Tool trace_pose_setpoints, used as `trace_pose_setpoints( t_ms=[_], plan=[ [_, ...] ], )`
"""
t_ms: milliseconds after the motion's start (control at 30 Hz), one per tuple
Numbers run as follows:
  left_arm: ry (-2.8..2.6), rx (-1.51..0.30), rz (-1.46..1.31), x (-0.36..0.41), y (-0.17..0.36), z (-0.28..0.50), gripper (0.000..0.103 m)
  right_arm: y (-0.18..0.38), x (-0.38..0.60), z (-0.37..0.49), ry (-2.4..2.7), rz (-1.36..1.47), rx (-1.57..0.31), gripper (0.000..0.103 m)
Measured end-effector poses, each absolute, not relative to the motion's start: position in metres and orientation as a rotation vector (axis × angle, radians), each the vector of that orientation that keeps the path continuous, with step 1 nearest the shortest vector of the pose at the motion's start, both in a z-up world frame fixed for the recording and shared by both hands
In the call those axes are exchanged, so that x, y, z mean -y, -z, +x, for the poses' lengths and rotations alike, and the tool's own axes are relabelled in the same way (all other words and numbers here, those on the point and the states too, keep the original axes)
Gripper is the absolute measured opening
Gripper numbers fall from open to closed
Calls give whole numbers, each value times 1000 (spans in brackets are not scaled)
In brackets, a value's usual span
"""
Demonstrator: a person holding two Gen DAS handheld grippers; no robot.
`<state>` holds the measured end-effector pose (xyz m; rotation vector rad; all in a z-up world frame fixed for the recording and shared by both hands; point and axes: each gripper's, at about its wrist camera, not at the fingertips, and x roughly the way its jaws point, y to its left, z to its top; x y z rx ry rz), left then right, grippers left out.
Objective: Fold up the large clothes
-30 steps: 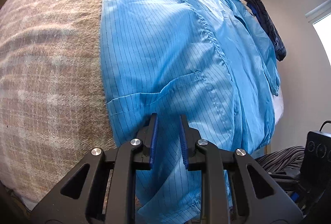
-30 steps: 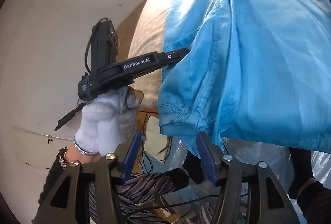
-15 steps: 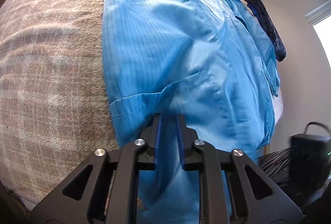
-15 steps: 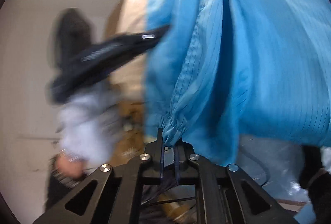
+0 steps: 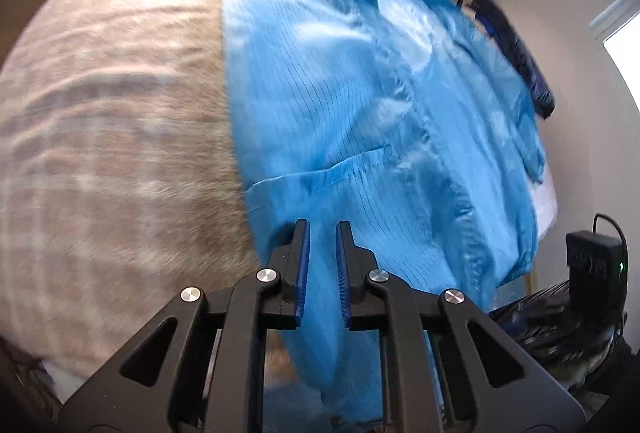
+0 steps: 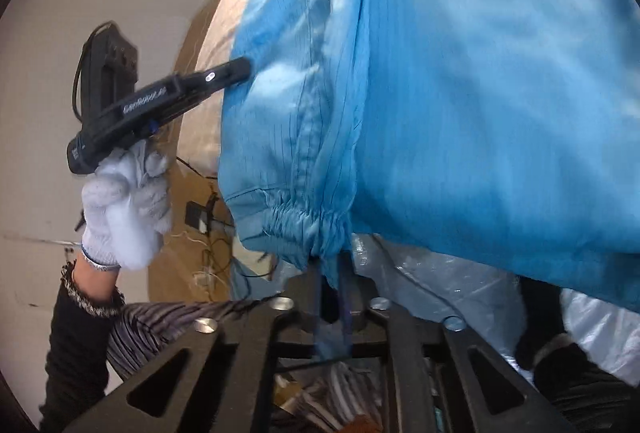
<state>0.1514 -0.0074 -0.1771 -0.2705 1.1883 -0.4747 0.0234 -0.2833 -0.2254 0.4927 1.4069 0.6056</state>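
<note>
Both tongs grip my blue garment (image 5: 360, 121): left tongs (image 5: 321, 265) pinch its hem, right tongs (image 6: 330, 293) its elastic cuff (image 6: 292, 221), jaws just reopening slightly. Fabric stretches ahead, lengthwise away.

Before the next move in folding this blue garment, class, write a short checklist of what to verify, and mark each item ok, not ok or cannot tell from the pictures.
1. Left hand-held gripper has cloth between its fingers: ok, the lower edge of the blue garment passes through the narrow gap.
2. Right hand-held gripper holds the gathered cuff: cannot tell; cloth hangs between the fingers, but its jaws have just been opening and the view is blurred.
3. Both grippers grip the same garment: ok.
4. Garment lies flat on the beige blanket: not ok, it is rumpled.
5. Pictures are sharp enough to judge the grip: not ok, both are blurred.
</note>
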Motion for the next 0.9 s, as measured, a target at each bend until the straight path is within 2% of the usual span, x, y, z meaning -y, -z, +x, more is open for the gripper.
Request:
trace_pose_setpoints(
  t_ms=[67, 100, 133, 367, 467, 633, 733, 800, 833, 867, 900],
  plan=[
    [474, -1180, -347, -7, 171, 138, 22, 213, 296, 26, -595, 461, -1328, 52],
    [477, -1176, -404, -16, 170, 127, 38, 207, 302, 27, -587, 446, -1297, 54],
    [484, -1172, -435, -22, 170, 120, 45, 203, 308, 30, -588, 444, -1278, 54],
    [486, -1228, -656, -36, 211, 74, 46, 221, 311, 55, -614, 486, -1282, 55],
    [499, -1185, -757, -42, 214, 71, 54, 221, 314, 60, -654, 540, -1294, 54],
    [510, -1204, -762, -37, 218, 58, 54, 226, 282, 50, -707, 517, -1321, 42],
    [519, -1234, -732, -26, 224, 55, 54, 232, 268, 51, -709, 519, -1352, 31],
    [523, -1256, -712, -17, 232, 54, 54, 241, 264, 52, -706, 530, -1375, 19],
    [529, -1267, -695, -10, 235, 54, 54, 244, 264, 53, -706, 539, -1382, 16],
    [534, -1278, -673, -5, 237, 55, 52, 247, 263, 54, -708, 551, -1392, 12],
    [544, -1283, -640, 0, 237, 54, 31, 250, 262, 55, -709, 563, -1397, 11]
  ],
)
